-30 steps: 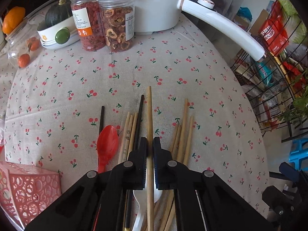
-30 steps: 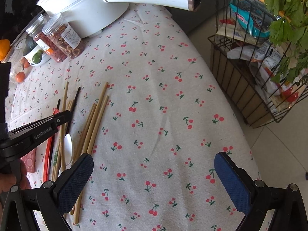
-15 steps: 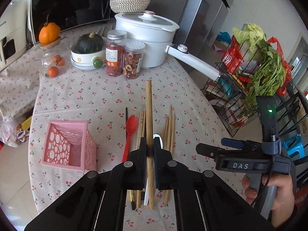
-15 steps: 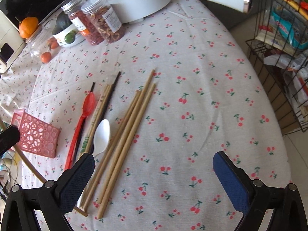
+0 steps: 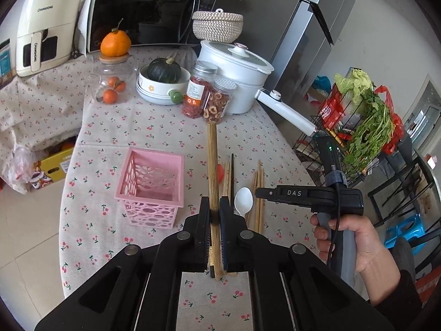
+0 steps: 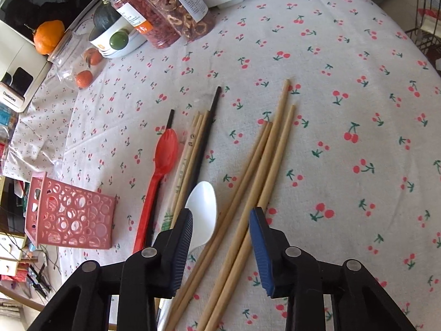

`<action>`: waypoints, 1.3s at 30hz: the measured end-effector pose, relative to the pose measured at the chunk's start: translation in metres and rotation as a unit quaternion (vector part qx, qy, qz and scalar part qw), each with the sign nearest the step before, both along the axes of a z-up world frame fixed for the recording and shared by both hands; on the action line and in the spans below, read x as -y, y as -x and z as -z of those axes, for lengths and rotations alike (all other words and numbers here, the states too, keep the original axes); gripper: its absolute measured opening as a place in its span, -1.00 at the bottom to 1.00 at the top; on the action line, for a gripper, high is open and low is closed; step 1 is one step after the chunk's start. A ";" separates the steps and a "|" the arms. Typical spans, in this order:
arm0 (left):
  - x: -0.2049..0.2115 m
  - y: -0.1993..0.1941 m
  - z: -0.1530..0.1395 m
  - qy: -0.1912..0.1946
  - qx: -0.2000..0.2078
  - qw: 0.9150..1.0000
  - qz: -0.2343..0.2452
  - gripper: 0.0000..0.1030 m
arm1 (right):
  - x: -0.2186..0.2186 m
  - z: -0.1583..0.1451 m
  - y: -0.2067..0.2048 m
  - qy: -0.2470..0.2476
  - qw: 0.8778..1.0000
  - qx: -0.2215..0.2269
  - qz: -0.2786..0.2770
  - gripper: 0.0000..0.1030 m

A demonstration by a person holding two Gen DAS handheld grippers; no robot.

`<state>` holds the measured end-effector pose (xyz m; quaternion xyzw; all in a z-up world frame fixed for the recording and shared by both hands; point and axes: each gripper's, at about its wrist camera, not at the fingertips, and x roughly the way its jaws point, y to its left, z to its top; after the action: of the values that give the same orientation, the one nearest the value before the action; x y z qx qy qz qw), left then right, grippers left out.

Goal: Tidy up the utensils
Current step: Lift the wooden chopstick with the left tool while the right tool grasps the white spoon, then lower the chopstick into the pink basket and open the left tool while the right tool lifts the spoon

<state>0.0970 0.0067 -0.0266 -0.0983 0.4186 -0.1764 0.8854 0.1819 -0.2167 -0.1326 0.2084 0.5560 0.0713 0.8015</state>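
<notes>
Cherry-print tablecloth (image 5: pixel 154 127) covers the table. Left of the loose utensils stands the pink basket (image 5: pixel 153 182), mouth up. The left gripper (image 5: pixel 214 209) is clamped on a wooden chopstick (image 5: pixel 212 165), held clear of the cloth just right of the basket, its length pointing away. The right gripper (image 6: pixel 220 244) is closing astride the bamboo chopsticks (image 6: pixel 264 160) beside the white spoon (image 6: pixel 202 209), pads not yet touching; they run lengthwise between the jaws.
</notes>
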 end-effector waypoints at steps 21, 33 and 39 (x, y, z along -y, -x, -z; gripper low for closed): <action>-0.048 0.019 -0.027 0.038 0.048 0.998 -0.020 -0.89 | -0.043 -0.010 0.000 0.084 0.994 0.056 -0.050 -0.95; -0.076 0.047 -0.090 0.043 0.211 0.973 -0.087 -0.89 | -0.066 -0.107 0.055 0.111 0.967 0.228 -0.021 -0.95; -0.072 0.031 -0.090 -0.015 0.232 0.967 -0.102 -0.89 | -0.079 -0.131 0.062 0.130 0.947 0.293 0.004 -0.95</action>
<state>0.0664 0.0785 0.0634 -0.0834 0.1918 -0.0970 0.9731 0.1201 -0.1377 -0.0017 0.0747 0.3006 0.0529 0.9494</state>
